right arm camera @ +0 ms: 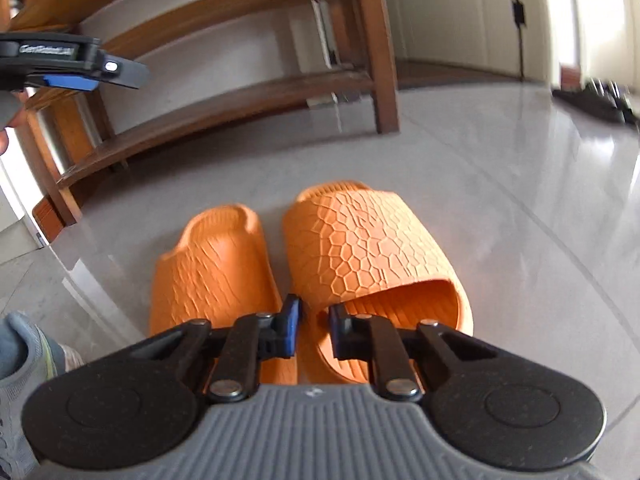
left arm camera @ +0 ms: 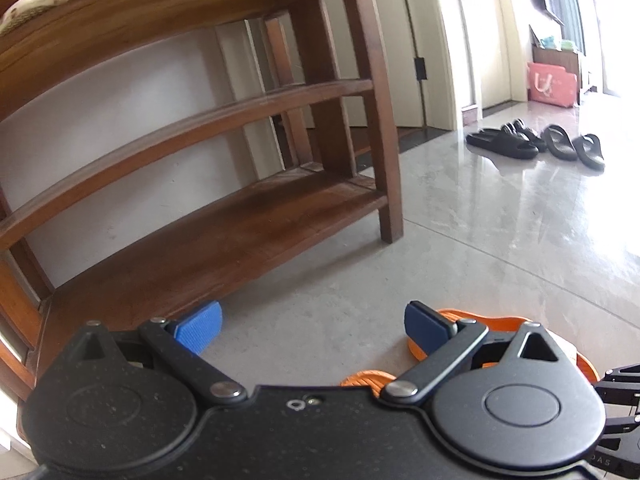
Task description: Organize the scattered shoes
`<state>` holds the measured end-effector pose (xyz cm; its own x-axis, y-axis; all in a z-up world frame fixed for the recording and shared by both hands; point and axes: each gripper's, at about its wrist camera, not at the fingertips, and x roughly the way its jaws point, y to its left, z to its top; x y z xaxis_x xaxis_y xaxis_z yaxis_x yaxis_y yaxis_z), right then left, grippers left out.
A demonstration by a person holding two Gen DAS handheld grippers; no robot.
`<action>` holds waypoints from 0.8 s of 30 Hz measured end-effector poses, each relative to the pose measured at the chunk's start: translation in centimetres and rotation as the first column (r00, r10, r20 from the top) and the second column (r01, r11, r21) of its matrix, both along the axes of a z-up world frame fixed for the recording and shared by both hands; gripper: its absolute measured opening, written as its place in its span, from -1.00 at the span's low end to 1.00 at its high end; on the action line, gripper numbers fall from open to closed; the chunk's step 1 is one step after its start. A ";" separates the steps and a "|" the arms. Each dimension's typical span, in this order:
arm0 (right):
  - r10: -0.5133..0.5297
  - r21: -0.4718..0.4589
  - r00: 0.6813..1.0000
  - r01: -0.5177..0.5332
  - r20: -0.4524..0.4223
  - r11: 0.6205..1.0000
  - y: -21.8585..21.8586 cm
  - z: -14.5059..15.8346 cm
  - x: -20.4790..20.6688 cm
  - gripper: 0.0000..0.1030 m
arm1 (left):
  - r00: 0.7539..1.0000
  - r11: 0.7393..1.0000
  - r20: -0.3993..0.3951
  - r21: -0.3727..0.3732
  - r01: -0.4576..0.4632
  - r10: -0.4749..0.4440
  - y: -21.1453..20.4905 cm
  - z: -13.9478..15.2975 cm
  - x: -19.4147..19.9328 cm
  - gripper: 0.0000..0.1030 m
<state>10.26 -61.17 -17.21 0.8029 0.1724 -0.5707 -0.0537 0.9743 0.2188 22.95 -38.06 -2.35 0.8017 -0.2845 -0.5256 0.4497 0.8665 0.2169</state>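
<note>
The pair of orange slippers (right arm camera: pixel 312 276) sits side by side on the grey tile floor (right arm camera: pixel 500 208) before the wooden rack (left arm camera: pixel 224 232). The right gripper (right arm camera: pixel 314 326), jaws nearly closed over their inner edges, seems to pinch both, though contact is unclear. The left gripper (left arm camera: pixel 314 326) hangs wide open, empty. Next, probably a lift onto the bare bottom shelf. The slippers look like soft moulded foam with a scaly, honeycomb skin.

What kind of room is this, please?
Probably a home entryway: a brown wooden shoe rack stands on a glossy grey tiled floor, black rubber slides lie near a doorway, and orange textured slides sit in front.
</note>
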 end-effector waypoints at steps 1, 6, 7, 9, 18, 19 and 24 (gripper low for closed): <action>0.002 -0.005 1.000 -0.002 0.005 1.000 0.0 0.2 0.1 -0.68 | 1.000 1.000 0.003 -0.005 -0.004 0.004 0.0 0.2 0.0 0.91; -0.041 0.084 0.999 0.039 0.022 0.996 -1.4 1.2 -0.3 -0.71 | 1.000 1.000 0.014 -0.006 0.001 -0.001 0.0 0.6 -0.2 0.91; -0.056 0.126 0.998 0.052 0.033 0.991 -1.9 1.5 -0.4 -0.73 | 1.000 1.000 0.016 -0.006 0.002 -0.002 -0.1 0.7 -0.3 0.91; -0.084 0.197 0.995 0.071 0.056 0.978 -2.8 2.3 -0.6 -0.74 | 1.000 1.000 0.019 -0.009 -0.001 0.001 -0.1 0.8 -0.3 0.92; -0.100 0.316 0.990 0.063 0.103 0.947 -4.5 4.5 0.1 -0.75 | 1.000 1.000 0.024 -0.009 -0.007 0.007 -0.1 1.4 -0.5 0.92; -0.094 0.300 0.991 0.060 0.100 0.952 -4.4 4.4 0.0 -0.75 | 1.000 1.000 0.024 -0.003 -0.002 0.002 -0.1 1.4 -0.6 0.92; 0.067 0.005 0.997 -0.067 0.039 0.998 -1.4 2.1 -1.2 -0.75 | 1.000 1.000 0.020 0.008 0.001 -0.001 -0.1 1.1 -0.8 0.92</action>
